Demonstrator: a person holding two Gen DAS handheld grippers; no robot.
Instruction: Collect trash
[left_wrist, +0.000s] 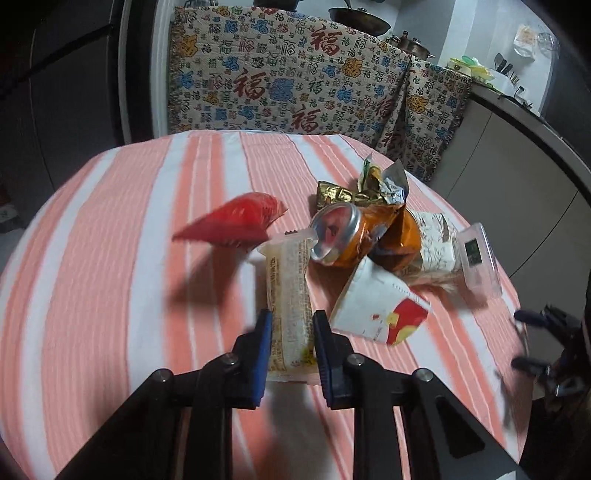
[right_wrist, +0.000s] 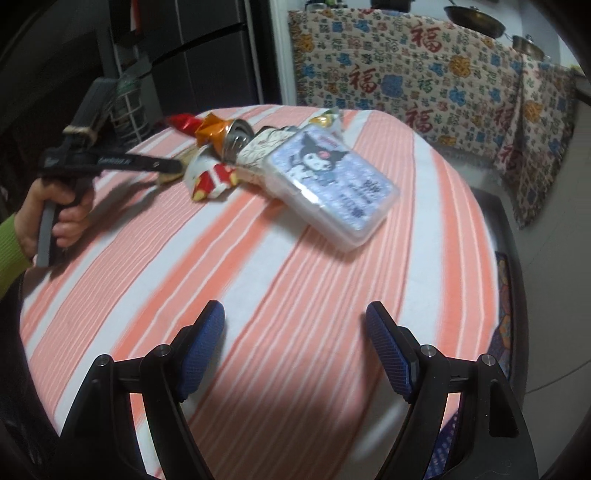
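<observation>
My left gripper (left_wrist: 291, 325) is shut on a clear snack wrapper (left_wrist: 290, 291) with printed text, holding it just above the striped tablecloth (left_wrist: 129, 258). Its far end touches a crushed orange can (left_wrist: 343, 234). A red wrapper (left_wrist: 236, 221) lies left of the pile. A white paper cup (left_wrist: 376, 306), a gold wrapper (left_wrist: 336, 194) and a patterned paper pack (left_wrist: 436, 247) make up the pile. My right gripper (right_wrist: 295, 325) is open and empty above the cloth, short of a clear plastic cartoon box (right_wrist: 332, 184). The left gripper (right_wrist: 162, 164) also shows in the right wrist view.
The round table (right_wrist: 369, 295) drops off on all sides. A patterned cloth (left_wrist: 288, 77) hangs behind it, with pans (left_wrist: 360, 18) on the counter above. A dark cabinet (right_wrist: 207, 55) stands at the far left.
</observation>
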